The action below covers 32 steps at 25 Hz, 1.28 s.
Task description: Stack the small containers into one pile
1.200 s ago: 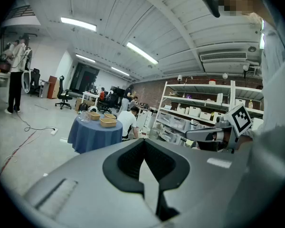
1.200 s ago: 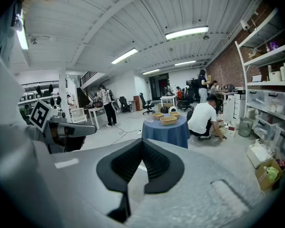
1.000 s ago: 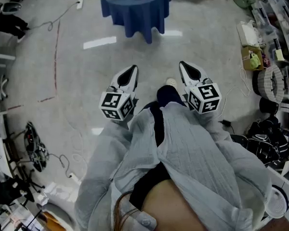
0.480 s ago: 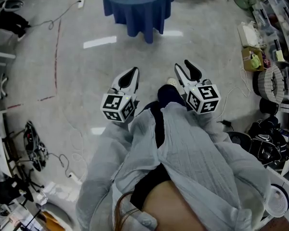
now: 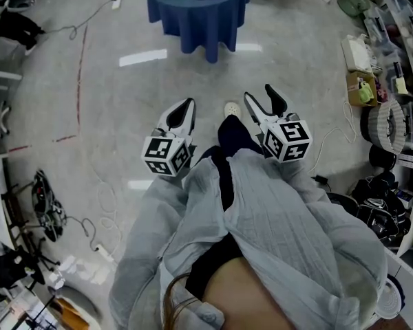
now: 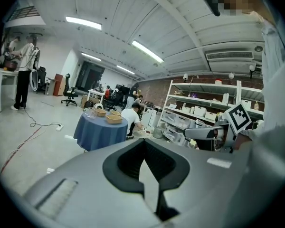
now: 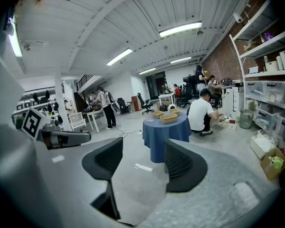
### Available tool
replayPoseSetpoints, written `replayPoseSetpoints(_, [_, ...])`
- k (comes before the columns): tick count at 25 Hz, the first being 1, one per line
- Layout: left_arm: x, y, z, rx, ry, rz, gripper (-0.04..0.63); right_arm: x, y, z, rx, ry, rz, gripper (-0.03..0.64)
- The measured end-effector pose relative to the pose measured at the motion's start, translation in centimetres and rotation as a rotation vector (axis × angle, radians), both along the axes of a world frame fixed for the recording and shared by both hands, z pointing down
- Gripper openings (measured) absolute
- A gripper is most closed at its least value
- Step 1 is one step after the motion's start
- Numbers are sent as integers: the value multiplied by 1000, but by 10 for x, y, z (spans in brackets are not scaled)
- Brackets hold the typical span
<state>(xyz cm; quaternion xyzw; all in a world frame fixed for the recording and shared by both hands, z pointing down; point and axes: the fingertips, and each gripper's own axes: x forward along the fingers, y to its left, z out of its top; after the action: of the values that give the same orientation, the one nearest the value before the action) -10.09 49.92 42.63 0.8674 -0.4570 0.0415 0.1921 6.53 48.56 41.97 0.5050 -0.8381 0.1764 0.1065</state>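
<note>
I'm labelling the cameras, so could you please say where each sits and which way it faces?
Head view: on the person's head, looking steeply down at the floor; shows shirt, left gripper and right gripper.
Left gripper view: on the left gripper, looking along its shut jaws across the room; right gripper shows at right.
Right gripper view: on the right gripper, facing likewise; its empty jaws have just been opening; left gripper at left.
All three share the blue table.
</note>
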Motion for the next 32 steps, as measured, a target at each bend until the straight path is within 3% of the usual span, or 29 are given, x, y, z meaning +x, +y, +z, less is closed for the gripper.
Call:
replayPoseSetpoints(16, [24, -101, -5, -5, -23, -29, 12, 23, -110, 3, -24, -4, -36, 278])
replayPoseSetpoints(32, [55, -199, -16, 23, -37, 4, 12, 52, -201, 2, -35, -8, -33, 278])
